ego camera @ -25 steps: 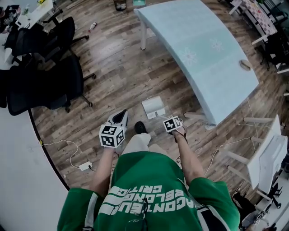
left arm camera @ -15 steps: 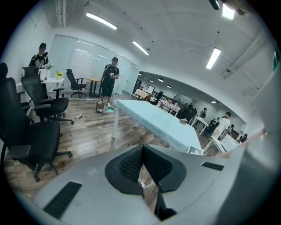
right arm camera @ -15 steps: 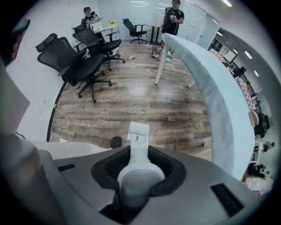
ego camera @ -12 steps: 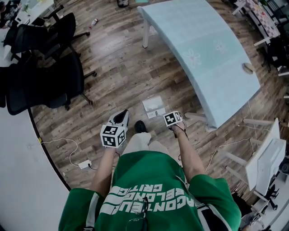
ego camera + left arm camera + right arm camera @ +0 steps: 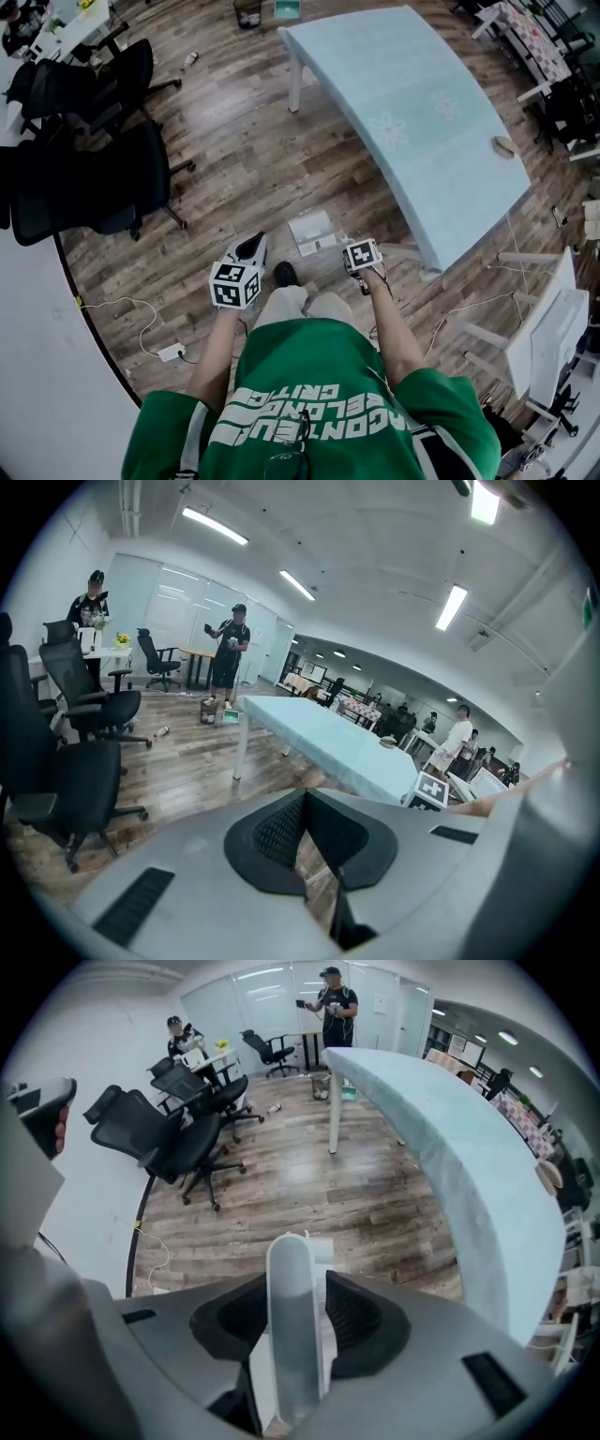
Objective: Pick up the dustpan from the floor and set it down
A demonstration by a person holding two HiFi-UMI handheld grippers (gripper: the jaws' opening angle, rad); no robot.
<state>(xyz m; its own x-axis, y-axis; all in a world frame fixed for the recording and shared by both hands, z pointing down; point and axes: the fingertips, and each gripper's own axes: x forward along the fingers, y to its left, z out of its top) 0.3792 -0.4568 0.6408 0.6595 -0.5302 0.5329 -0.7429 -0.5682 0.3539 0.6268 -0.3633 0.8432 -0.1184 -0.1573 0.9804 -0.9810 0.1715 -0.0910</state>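
A wooden floor is seen, with a pale blue table at one o'clock of the person. The white dustpan is set on the floor at twelve o'clock. Its handle is seen upright between the jaws of the right gripper, which have just been opened and no longer pinch it. On the left gripper the jaws are pressed together on nothing.

I look down on a wood-plank floor. A long pale-blue table on white legs runs off ahead to my right. Black office chairs crowd along the curved white wall on my left, where a white power strip lies near its foot. Strip lights cross the ceiling above glass partitions.
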